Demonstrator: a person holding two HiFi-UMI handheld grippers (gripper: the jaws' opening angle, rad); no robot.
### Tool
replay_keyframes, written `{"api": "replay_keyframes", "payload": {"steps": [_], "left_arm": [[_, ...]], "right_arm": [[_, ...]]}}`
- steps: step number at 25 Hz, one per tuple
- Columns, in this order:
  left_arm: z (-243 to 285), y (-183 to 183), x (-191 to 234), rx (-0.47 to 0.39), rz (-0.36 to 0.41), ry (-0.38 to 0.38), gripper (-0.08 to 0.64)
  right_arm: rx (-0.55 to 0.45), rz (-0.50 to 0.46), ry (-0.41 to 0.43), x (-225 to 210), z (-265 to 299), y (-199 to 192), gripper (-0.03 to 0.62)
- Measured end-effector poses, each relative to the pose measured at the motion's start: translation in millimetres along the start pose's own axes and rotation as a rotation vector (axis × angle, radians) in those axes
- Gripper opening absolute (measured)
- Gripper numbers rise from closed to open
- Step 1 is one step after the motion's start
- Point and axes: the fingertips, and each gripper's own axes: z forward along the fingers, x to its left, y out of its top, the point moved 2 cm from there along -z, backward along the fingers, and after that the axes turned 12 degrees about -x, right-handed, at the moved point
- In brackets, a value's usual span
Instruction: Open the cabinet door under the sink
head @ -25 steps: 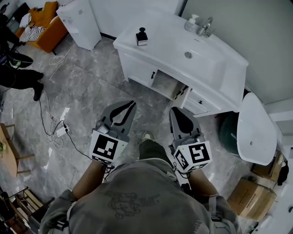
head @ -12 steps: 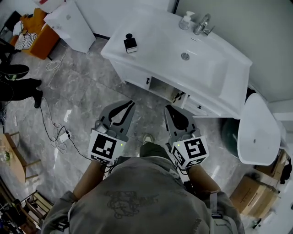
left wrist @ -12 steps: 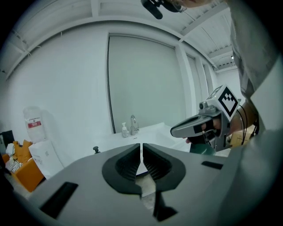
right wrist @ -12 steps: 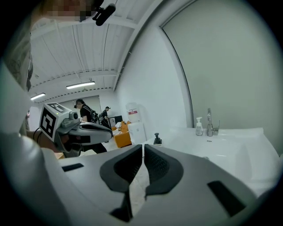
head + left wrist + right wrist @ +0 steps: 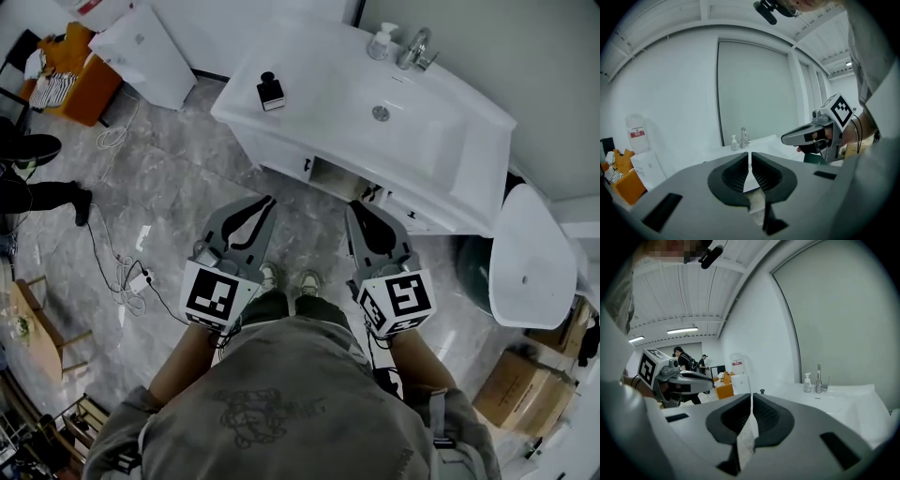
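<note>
White vanity point(image 5: 309, 89) is at 12 o'clock from your shoes point(image 5: 309, 279) in the head view. It has the sink point(image 5: 394, 122) on top, the faucet point(image 5: 417, 49) and soap bottle point(image 5: 382, 42) at the back edge, and a small black bottle point(image 5: 270, 91) toward 11. The cabinet front runs under the counter lip and is steeply foreshortened.

Left gripper point(image 5: 269, 201): jaws pressed together, nothing between them. Right gripper point(image 5: 355, 207): same, closed and empty. Both gripper views show the pads meeting on a thin seam. My read is that you're carrying them closed because there's nothing to grab yet. They point forward at the cabinet front, one either side of your feet, so either could take the handle.

Cabinet door point(image 5: 372, 194): white leaf with a small black handle, at 1 o'clock, just past the right gripper's tip. Beside it at 12 there's a dark rectangular gap point(image 5: 330, 175) in the front, so that leaf looks already swung partway out, edge-on to the camera. I can't confirm the angle from here. A second black handle point(image 5: 307, 167) sits at 11, on the flush panel next to the gap.

Neither gripper touches the cabinet as far as I can tell. The right tip overlaps the door only by line of sight. The right gripper is the nearer one, and you'd need to spread its jaws before going for the handle or the door edge.
</note>
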Motion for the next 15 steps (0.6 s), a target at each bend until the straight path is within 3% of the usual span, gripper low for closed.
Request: {"api": "replay_keyframes", "payload": {"steps": [7, 13, 15], "left_arm": [[10, 5, 6, -0.06, -0.014, -0.083, 0.031], [19, -10, 18, -0.064, -0.027, -0.081, 0.033], [25, -18, 21, -0.056, -0.033, -0.081, 0.141]], "right_arm": [[0.0, -0.037, -0.074, 5, -2, 4, 0.034], [0.007, -0.054, -0.107, 2, 8, -1, 0.034], [0.0, -0.057, -0.121, -1, 11, -1, 0.034]]}}
